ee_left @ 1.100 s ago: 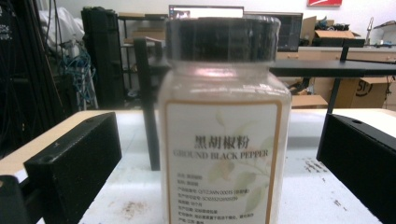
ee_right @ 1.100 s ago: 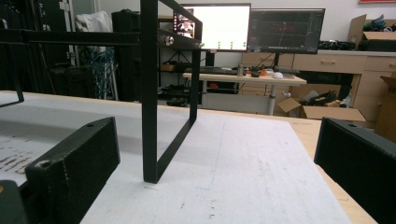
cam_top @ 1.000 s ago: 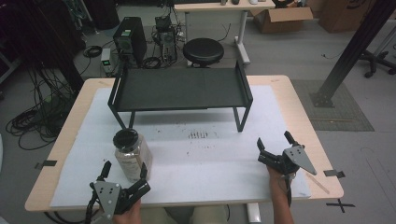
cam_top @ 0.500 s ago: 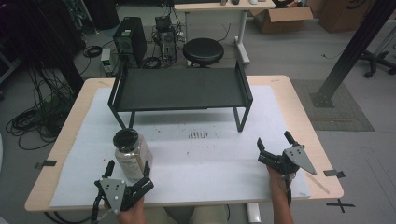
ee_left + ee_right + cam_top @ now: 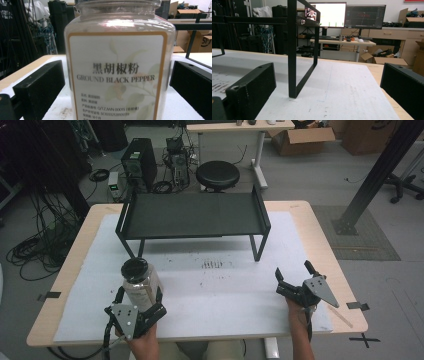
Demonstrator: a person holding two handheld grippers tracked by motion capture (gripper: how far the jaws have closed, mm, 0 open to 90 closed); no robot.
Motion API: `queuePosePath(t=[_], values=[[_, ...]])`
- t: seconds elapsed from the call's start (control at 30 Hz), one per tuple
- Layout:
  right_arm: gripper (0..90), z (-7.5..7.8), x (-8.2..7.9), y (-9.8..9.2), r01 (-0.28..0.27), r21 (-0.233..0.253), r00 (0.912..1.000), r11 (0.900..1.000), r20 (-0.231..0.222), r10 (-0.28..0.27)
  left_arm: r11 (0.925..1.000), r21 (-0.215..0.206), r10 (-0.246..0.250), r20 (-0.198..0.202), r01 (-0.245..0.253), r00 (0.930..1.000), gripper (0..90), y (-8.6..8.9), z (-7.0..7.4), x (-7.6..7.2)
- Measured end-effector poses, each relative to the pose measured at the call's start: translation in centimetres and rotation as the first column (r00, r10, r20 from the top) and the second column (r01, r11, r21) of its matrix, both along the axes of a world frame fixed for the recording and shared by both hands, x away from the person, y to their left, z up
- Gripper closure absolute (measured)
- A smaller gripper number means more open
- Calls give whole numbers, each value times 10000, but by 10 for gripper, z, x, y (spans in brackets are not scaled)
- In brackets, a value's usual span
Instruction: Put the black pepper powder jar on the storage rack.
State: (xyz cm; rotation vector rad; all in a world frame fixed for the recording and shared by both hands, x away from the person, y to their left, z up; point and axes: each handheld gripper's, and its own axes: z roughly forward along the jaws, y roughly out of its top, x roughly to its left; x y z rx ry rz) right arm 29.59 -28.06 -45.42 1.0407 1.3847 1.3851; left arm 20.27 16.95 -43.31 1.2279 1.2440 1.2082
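Left tongs [image 5: 140, 296] spread wide around pepper jar [image 5: 139, 282], not gripping. Right tongs [image 5: 295, 277] spread wide, empty, above counter [image 5: 235, 285].

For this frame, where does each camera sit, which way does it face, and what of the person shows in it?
High view: above the person's side, looking forward and down on the table; both forearms, left gripper and right gripper enter from the bottom.
Left gripper view: rides the left gripper, facing the pepper jar between its open jaws.
Right gripper view: rides the right gripper, low over the table, facing the black rack and monitors; its jaws are open.
Shared: the jar and rack also appear in the high view.
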Motion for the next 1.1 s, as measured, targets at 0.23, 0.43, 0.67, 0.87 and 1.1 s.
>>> queuePosePath(t=[0.23, 0.43, 0.67, 0.87, 1.1], values=[[0, 0, 0, 0, -4, 1, 10000, 10000, 18, 4, 9999, 24, 159, -15, -159, 9999, 3, -2, 0, 7], [0, 0, 0, 0, -10, 1, 10000, 10000, 22, 10, 9993, 12, 362, -16, -362, 9993, 3, -4, 0, 13], [0, 0, 0, 0, -19, 8, 10000, 10000, 43, 19, 9980, 61, 630, -98, -630, 9980, 3, -5, -3, 18], [0, 0, 0, 0, -29, 12, 10000, 10000, 51, 29, 9970, 74, 770, -122, -769, 9970, 5, -4, -5, 21], [0, 0, 0, 0, -40, 19, 10000, 10000, 46, 40, 9959, 179, 886, -117, -884, 9960, 26, -5, -5, 24]])
